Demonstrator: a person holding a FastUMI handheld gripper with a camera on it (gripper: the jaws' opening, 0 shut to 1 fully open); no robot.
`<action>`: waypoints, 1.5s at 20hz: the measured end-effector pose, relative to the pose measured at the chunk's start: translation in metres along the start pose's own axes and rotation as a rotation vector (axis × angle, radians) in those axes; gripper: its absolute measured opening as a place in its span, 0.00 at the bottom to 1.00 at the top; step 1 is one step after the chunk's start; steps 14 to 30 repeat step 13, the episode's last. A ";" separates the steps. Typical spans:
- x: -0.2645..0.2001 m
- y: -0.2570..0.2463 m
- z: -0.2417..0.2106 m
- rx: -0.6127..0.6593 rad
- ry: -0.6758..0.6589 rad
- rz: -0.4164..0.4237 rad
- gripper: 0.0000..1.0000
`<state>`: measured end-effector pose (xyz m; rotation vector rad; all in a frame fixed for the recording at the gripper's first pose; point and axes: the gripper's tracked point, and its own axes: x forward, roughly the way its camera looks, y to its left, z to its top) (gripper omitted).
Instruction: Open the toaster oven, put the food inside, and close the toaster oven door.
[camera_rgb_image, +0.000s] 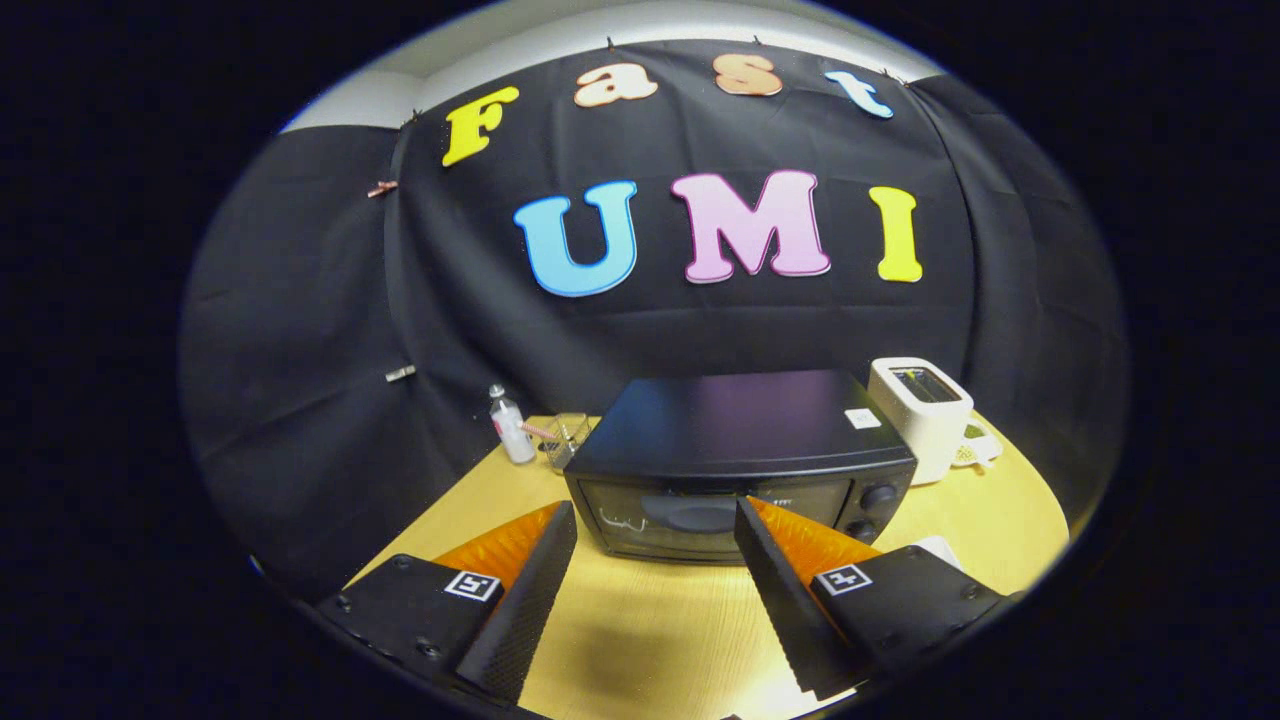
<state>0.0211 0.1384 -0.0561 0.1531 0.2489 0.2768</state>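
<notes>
The gripper (655, 520) is spread wide and empty, raised over the worktop (650, 620). The oven (740, 465) sits straight ahead, just beyond the fingertips, its long axis crosswise to the fingers. It is a black box, glass door shut, knobs on its right. A white toaster (920, 415) stands beside it.

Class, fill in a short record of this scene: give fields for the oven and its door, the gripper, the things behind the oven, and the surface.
oven: black toaster oven, door shut, beyond the fingers
gripper: gripper open, holding nothing
right of oven: white pop-up toaster
left of oven: small clear plastic bottle, clear glass container
surface: round light wooden table
food: cannot tell
</notes>
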 end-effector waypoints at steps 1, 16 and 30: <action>-0.009 -0.007 0.013 0.000 -0.027 -0.014 0.98; -0.081 -0.102 0.116 -0.005 -0.242 -0.188 0.98; -0.081 -0.102 0.116 -0.005 -0.242 -0.188 0.98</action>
